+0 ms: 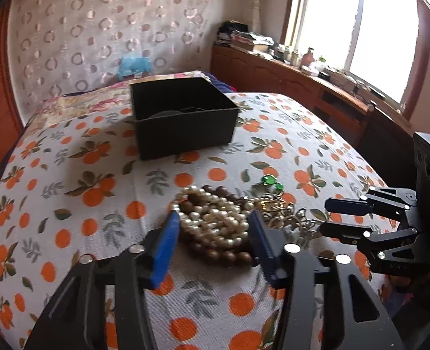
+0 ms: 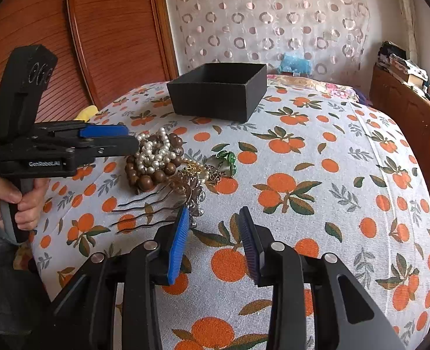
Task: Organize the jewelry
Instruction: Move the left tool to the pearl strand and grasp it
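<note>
L gripper (image 1: pixel 213 227) jaws released astride pearl strand (image 1: pixel 215 218); R gripper (image 2: pixel 215 224) jaws released.

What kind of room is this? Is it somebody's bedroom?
Probably a bedroom at home. The jewelry pile and black box sit on what looks like a bed, covered by an orange-print sheet, with a patterned curtain behind and a cluttered wooden cabinet under a window.

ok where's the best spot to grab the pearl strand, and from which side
Grip the bunched middle of the pearl strand, coming from the near side, along the bed, as the left gripper already does with its open jaws either side. The pearls lie heaped on the brown wooden beads, so a shallow pinch across the heap's top should lift them without the beads.
</note>
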Tool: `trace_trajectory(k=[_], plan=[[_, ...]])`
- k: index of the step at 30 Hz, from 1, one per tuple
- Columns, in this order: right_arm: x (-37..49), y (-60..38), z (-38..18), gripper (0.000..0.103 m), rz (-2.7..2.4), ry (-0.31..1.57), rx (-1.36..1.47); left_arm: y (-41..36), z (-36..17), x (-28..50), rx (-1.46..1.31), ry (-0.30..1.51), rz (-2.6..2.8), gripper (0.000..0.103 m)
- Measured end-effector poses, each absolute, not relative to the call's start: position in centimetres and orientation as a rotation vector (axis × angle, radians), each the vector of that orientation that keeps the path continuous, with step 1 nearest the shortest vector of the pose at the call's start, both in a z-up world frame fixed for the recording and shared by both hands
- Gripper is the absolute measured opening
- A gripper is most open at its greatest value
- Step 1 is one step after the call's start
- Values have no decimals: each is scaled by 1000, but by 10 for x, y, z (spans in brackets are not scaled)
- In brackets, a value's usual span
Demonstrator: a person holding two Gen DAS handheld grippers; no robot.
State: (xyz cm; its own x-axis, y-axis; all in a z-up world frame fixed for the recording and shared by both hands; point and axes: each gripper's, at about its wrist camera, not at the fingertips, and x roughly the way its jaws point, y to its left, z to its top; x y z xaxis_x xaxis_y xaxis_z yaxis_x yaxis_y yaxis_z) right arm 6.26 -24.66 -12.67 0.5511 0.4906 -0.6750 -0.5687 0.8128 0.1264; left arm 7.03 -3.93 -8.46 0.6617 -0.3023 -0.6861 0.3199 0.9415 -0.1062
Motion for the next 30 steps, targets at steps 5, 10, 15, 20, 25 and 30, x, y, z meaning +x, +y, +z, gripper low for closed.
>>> trace_trajectory(k=[5, 10, 15, 20, 25, 30], plan=[[63, -247, -127, 38, 631, 759, -111, -48, -92, 80, 34, 794, -357, 42], [63, -246, -126, 38, 636, 759, -118, -51, -98, 82, 39, 807, -349, 37], [63, -245, -127, 38, 637, 759, -118, -50, -98, 81, 35, 803, -356, 20], [63, -244, -127, 38, 640, 762, -123, -42, -80, 68, -3, 736, -344, 18], [64, -244, -128, 38, 639, 765, -130, -26, -55, 52, -47, 663, -329, 18], [68, -241, -129, 38, 640, 782, -141, -15, -35, 38, -63, 607, -309, 18]])
